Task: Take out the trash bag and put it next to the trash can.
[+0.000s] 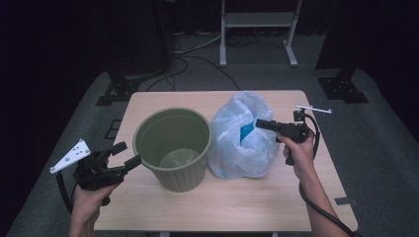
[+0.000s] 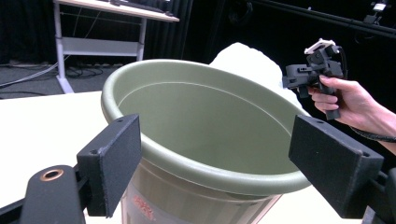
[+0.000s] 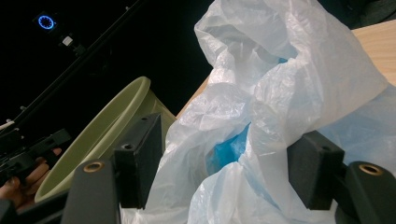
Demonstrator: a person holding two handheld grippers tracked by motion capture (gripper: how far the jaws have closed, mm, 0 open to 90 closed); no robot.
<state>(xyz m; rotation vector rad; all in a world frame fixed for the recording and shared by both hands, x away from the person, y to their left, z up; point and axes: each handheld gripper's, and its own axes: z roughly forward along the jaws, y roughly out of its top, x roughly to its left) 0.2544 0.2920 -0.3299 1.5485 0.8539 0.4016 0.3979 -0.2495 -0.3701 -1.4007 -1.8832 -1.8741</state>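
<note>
— Sitting near the middle of the wooden table (image 1: 148, 106) is an olive-green ribbed bin (image 1: 173, 148), upright, its mouth open; the high view is showing its bare bottom. What are you seeing beside it?

— A white, half-clear plastic bag (image 1: 242, 138) is standing just beside the bin, on the side of the person's right hand, and looks to be touching its wall. Something blue (image 1: 245, 132) is showing through the bag's crumpled opening; I cannot tell what it is.

— And the left gripper (image 1: 121, 155)?

— It is hovering at the bin's near-left side, held in the left hand (image 1: 91, 195), jaws spread wide. In the left gripper view the bin's rim (image 2: 210, 175) is lying between the two black pads (image 2: 112, 163), but neither pad is touching it.

— The right one?

— The right gripper (image 1: 259, 123), held in the right hand (image 1: 299, 148), is pointing into the top of the bag from the right side. Its jaws are parted, and in the right gripper view folds of the bag's film (image 3: 261, 140) are bulging between the pads (image 3: 140, 158); I cannot tell whether they are pressing on it.

— Anything behind the table?

— A white frame (image 1: 257, 24) is standing on the dark floor, with cables (image 1: 192, 54) trailing near it.
</note>
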